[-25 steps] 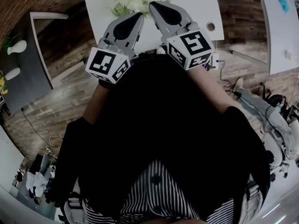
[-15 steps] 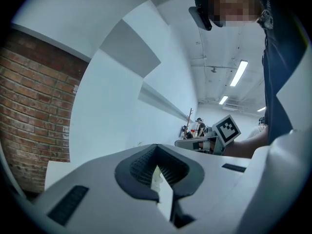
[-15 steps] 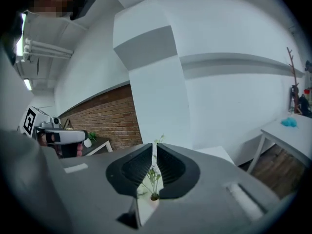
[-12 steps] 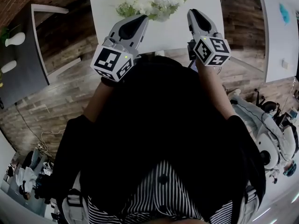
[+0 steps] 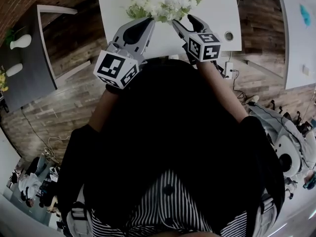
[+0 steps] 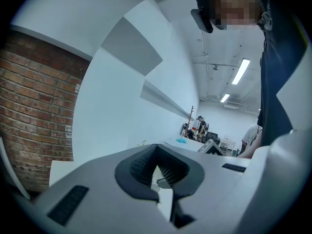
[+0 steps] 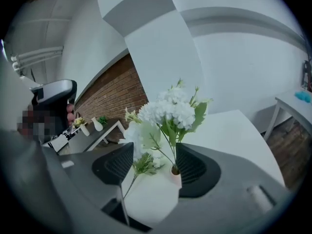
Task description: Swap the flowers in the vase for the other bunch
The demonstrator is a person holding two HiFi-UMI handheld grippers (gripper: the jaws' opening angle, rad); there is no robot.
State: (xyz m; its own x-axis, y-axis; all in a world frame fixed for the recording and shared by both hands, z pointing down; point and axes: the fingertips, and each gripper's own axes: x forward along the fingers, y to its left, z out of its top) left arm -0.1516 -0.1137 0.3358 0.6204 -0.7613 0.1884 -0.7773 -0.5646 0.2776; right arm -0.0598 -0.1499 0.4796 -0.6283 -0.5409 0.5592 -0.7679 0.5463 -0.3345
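A bunch of white flowers (image 5: 168, 4) with green leaves stands in a small pale vase (image 7: 175, 175) on the white table (image 5: 212, 14). My right gripper (image 5: 181, 21) is just in front of it. Its jaws have just been opening and now stand wide. In the right gripper view (image 7: 153, 155) the vase and a thin loose stem (image 7: 127, 185) lie between the pads without touching them. My left gripper (image 5: 147, 22) hovers left of the flowers, shut and empty (image 6: 157, 165), pointing across the room.
A dark side table (image 5: 29, 78) at the left carries white vases (image 5: 19, 41) and yellow flowers (image 5: 2, 85). The white table has a round cable hole (image 5: 228, 35) near its right corner. A second white table (image 5: 296, 28) stands at the right. People (image 6: 200, 126) are in the distance.
The right gripper swung out to the right, then came back down to the flowers, and its jaws went from shut to wide open. The left gripper stayed put and shut.
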